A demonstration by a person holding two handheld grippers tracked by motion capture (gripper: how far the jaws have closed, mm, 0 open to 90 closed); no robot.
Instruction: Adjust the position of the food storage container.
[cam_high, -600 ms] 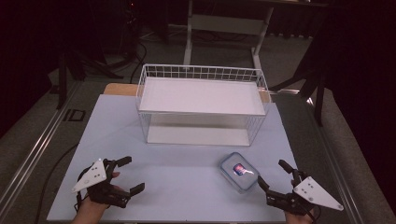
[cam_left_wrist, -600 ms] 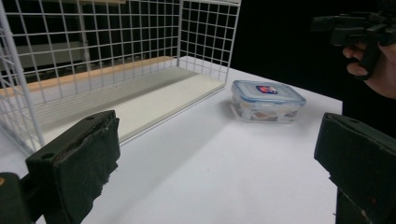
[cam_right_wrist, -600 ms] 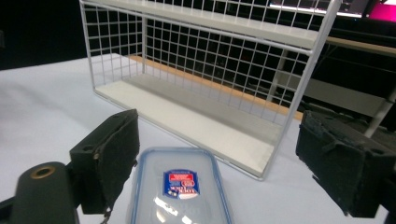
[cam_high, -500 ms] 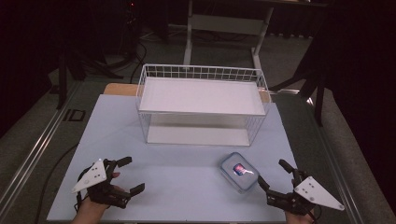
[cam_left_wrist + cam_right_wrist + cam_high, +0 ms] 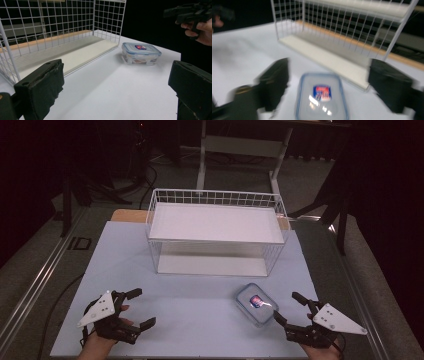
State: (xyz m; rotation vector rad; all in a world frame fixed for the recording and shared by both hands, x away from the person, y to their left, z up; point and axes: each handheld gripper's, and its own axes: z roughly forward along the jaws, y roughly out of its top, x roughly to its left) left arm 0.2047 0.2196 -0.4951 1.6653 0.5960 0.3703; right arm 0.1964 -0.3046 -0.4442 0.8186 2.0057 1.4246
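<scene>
A clear lidded plastic container [image 5: 256, 303] with a red and blue label lies on the white table in front of the rack. My right gripper [image 5: 286, 305] is just right of it, open, its fingertips level with the container's near corner and not touching it. In the blurred right gripper view the container [image 5: 322, 97] lies low between and ahead of the two wide-apart jaws of that gripper [image 5: 332, 85]. My left gripper [image 5: 143, 307] rests open at the table's front left with nothing in it. In its own view the left gripper [image 5: 117, 95] faces the container [image 5: 141, 52].
A white wire rack [image 5: 215, 227] with an upper and a lower shelf stands mid-table behind the container. The table's front edge [image 5: 200, 354] runs just under both hands. The other hand and its gripper [image 5: 197, 22] show at the upper right of the left gripper view.
My right gripper has moved left and forward, closer to the container. The left gripper has stayed where it was.
</scene>
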